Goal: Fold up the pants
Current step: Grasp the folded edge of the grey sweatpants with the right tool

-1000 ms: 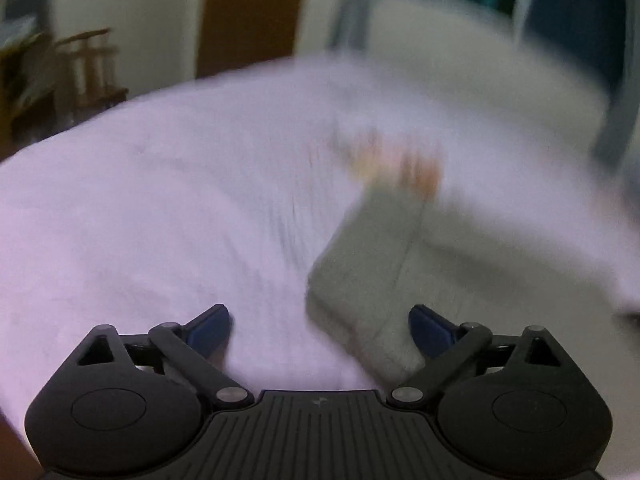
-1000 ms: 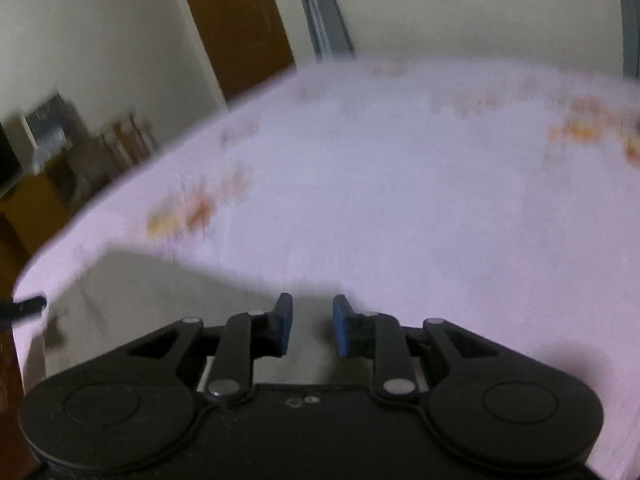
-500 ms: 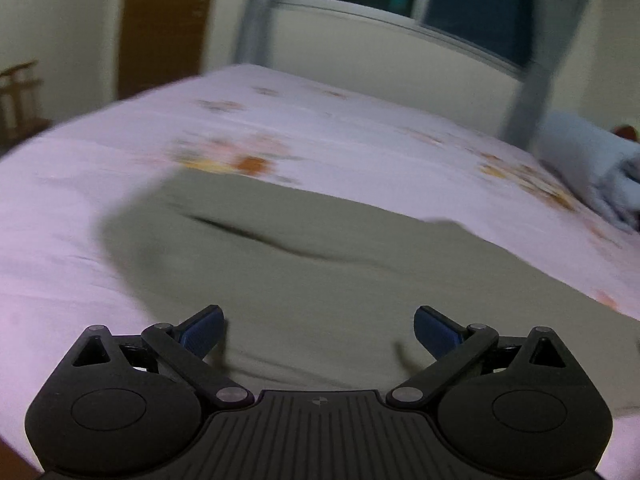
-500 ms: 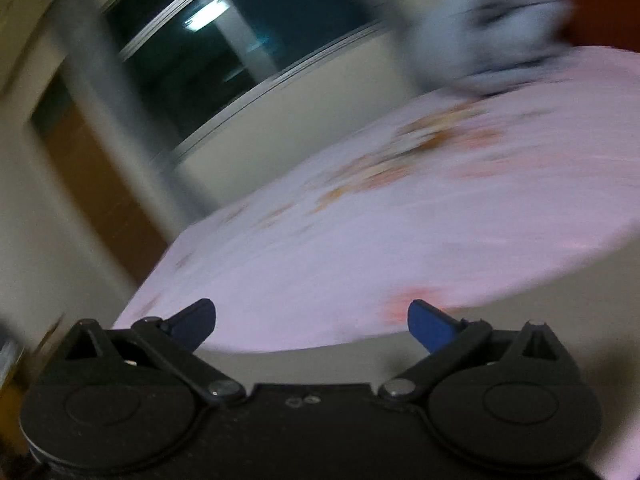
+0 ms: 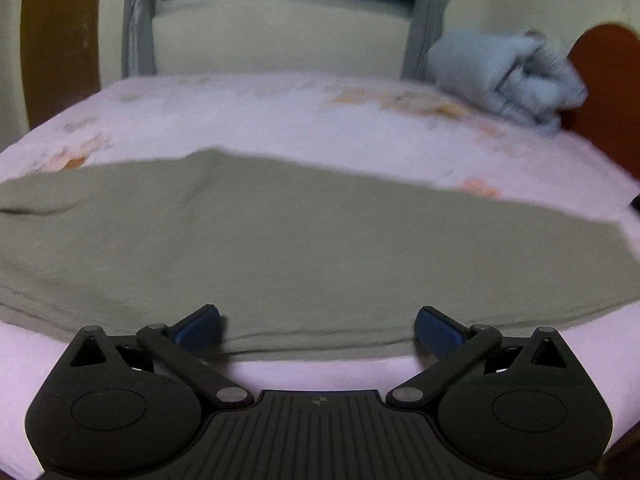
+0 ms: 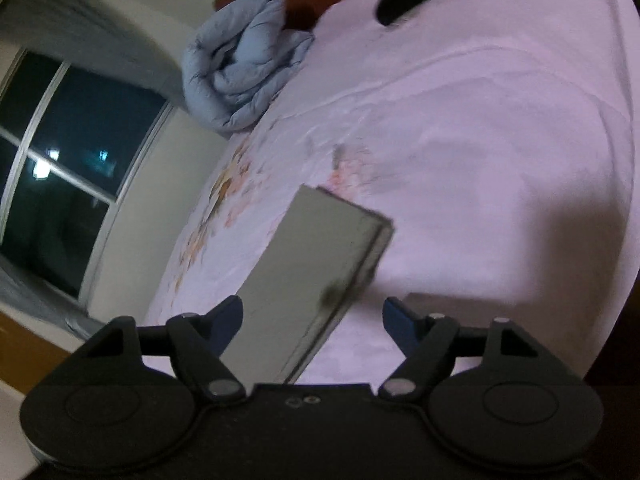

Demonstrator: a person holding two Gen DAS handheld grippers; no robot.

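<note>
Olive-grey cotton pants (image 5: 304,240) spread long and flat across the pink floral bed sheet (image 5: 248,120), seemingly folded leg over leg once. Left tongs (image 5: 318,330) splayed wide, empty. Right tongs (image 6: 312,320) closing over the hem, not yet pinching. Crosswise folds remaining.

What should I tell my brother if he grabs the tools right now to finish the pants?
Left tool: open, empty, over the near edge of the pants.
Right tool: closing, nothing pinched; the pants' end lies between its fingers.
The grey-green pants lie lengthwise across the pink bed sheet; a blue blanket sits by the headboard.
Done: apparently one lengthwise fold.
Left: fold them shorter.
</note>
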